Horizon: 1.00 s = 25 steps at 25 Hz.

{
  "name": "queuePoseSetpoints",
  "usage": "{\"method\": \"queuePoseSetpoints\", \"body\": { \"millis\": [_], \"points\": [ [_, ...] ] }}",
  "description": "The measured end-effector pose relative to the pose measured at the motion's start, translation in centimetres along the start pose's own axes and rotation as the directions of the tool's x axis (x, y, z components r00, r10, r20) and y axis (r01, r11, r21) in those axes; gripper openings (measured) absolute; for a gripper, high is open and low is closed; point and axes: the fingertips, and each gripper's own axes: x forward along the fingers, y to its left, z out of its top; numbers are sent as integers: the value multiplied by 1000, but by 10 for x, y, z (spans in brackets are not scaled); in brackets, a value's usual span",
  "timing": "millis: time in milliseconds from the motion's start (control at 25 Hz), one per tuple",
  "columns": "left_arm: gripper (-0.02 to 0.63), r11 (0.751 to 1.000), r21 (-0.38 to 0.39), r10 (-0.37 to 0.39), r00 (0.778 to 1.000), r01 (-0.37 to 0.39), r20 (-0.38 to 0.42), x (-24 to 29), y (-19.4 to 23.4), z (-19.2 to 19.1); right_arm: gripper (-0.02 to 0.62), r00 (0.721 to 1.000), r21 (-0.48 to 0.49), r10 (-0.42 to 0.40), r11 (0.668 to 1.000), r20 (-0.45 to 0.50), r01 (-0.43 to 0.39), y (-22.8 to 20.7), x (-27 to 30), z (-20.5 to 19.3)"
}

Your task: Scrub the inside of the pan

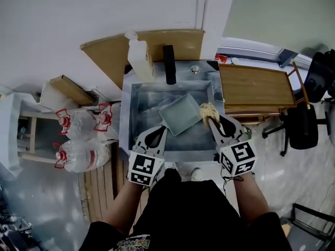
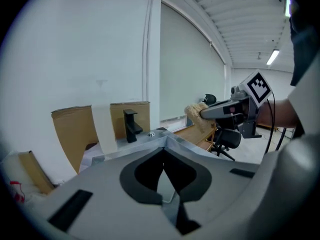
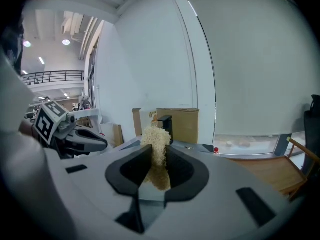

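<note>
A square grey pan (image 1: 181, 114) hangs tilted above the steel sink (image 1: 137, 104). My left gripper (image 1: 165, 129) is shut on its near left corner. In the left gripper view a thin pale edge (image 2: 165, 183) shows between the closed jaws of the left gripper (image 2: 164, 176). My right gripper (image 1: 210, 121) is shut on a beige fibrous scrubber (image 1: 208, 110), which sits just off the pan's right edge. In the right gripper view the scrubber (image 3: 157, 143) sticks up between the pads of the right gripper (image 3: 156, 173). Whether the scrubber touches the pan I cannot tell.
A black tap (image 1: 169, 64) and a clear plastic bottle (image 1: 140, 59) stand at the sink's back edge, with cardboard (image 1: 107, 54) behind. A wooden table (image 1: 256, 86) and an office chair (image 1: 303, 125) are on the right. Packed water bottles (image 1: 78, 140) lie at left.
</note>
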Motion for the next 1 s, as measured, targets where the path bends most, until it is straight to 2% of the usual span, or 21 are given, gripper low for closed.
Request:
{"method": "queuePoseSetpoints", "body": {
  "millis": [240,520,760,1000],
  "points": [
    [8,1000,-10,18,1000,-18,22,-31,-54,0,89,998,10,62,998,23,-63,14,-44,-11],
    [9,998,-25,56,996,-54,75,-73,-105,-1,89,989,-25,143,989,28,-142,47,-90,-28],
    [8,993,-59,105,990,-100,97,-96,-132,-8,89,980,-45,198,979,5,-197,67,-114,-47],
    [9,990,-83,119,988,-111,95,-111,-150,-20,89,973,-54,230,972,-7,-230,81,-128,-58]
  ]
}}
